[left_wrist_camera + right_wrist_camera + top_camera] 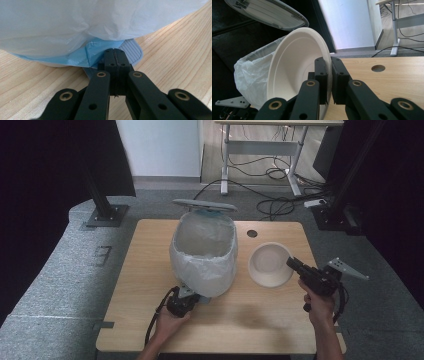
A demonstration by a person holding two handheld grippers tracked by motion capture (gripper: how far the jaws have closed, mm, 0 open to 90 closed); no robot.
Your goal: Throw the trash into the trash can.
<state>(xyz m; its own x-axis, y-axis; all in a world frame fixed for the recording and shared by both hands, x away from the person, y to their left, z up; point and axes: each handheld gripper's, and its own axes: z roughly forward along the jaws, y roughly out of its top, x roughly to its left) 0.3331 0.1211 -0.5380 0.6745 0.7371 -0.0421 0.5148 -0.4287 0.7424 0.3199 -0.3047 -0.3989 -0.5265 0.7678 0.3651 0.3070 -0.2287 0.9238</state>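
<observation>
While grey carpet surrounds the wooden worktop (150, 270), the left tongs (197, 297) press clenched on the bin's pedal (131, 50) and the right tongs (291, 263) clamp the paper bowl's (270, 265) rim.

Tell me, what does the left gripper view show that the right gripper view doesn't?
The left gripper view gives a close look at the bin's grey ribbed pedal, with the left gripper shut and its tips resting on it, and at blue plastic under the white liner.

The right gripper view has the pale paper bowl, its rim clamped in the right gripper, the raised bin lid, a round hole in the tabletop and the room behind.

Both take in the white bin liner and the wooden table.
</observation>
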